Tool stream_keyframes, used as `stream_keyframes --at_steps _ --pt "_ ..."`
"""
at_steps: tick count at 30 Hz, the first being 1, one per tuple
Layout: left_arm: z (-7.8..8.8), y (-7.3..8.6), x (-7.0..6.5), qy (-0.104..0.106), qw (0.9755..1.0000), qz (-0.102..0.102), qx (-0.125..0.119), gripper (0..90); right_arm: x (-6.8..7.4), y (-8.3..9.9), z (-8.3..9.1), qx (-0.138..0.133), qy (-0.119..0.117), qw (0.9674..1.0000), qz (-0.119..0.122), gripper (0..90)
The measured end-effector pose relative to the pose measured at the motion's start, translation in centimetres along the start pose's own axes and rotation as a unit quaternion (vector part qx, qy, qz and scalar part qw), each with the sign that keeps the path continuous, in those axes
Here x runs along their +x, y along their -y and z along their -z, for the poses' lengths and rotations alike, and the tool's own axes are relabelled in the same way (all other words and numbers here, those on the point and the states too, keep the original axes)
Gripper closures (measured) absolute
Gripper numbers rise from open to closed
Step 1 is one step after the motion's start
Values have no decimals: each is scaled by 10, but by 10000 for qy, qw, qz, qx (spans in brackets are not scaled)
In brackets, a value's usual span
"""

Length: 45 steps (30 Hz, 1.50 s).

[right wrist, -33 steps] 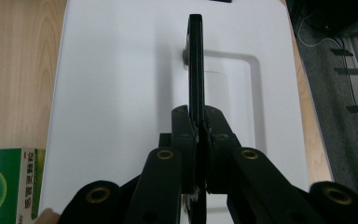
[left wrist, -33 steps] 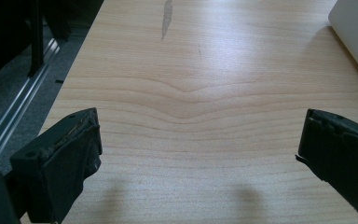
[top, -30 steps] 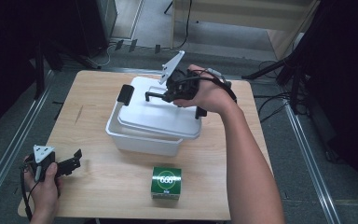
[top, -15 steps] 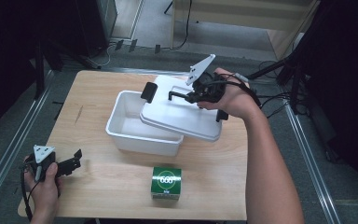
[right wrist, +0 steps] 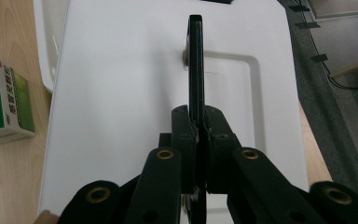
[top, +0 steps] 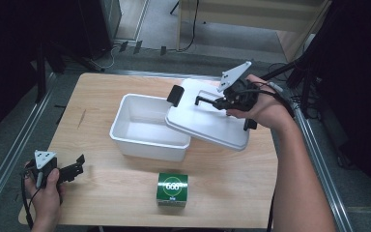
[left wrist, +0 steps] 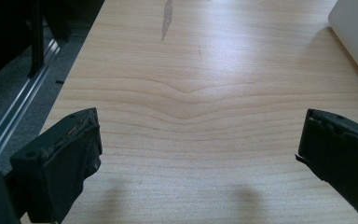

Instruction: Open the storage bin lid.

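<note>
Pinching the thin black handle (right wrist: 195, 65) edge-on, the right gripper (top: 222, 102) is carrying the white lid (top: 207, 121) tilted over the open tub's (top: 147, 140) right rim. Lid is looking light, rigid, smooth plastic; handle is likely the safest grasp point.

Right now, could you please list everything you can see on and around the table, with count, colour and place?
table: one, light wood, centre.
tub: one, white, open, mid-table.
lid: one, white with black clips, tilted over the tub's right rim, held by its black handle.
box: one, green, near front edge.
rails: metal, on the grey floor along both table sides.
left gripper: black, jaws wide open, over the front-left corner.
right gripper: black, shut on the handle.
</note>
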<state>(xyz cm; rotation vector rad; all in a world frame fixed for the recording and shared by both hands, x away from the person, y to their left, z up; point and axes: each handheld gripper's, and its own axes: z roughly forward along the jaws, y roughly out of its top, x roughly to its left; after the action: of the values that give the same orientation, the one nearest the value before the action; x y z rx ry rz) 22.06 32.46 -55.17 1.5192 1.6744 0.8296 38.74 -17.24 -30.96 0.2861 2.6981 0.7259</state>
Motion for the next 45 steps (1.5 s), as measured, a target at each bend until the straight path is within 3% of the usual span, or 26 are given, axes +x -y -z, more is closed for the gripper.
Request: stream_keyframes --at_steps 10,19,30,45 --pt "0 0 -1 -25 10000 -29 -6 0 -1 46 21 40 177 9993 -331 852" --pt "1 0 -1 -15 10000 -34 17 0 0 75 26 71 235 9982 -555 852" --pt "1 1 0 7 10000 -13 -19 0 8 105 13 93 275 9964 -795 852" --pt "2 1 -1 -4 10000 -21 -28 0 23 138 -25 279 193 9947 -966 853"
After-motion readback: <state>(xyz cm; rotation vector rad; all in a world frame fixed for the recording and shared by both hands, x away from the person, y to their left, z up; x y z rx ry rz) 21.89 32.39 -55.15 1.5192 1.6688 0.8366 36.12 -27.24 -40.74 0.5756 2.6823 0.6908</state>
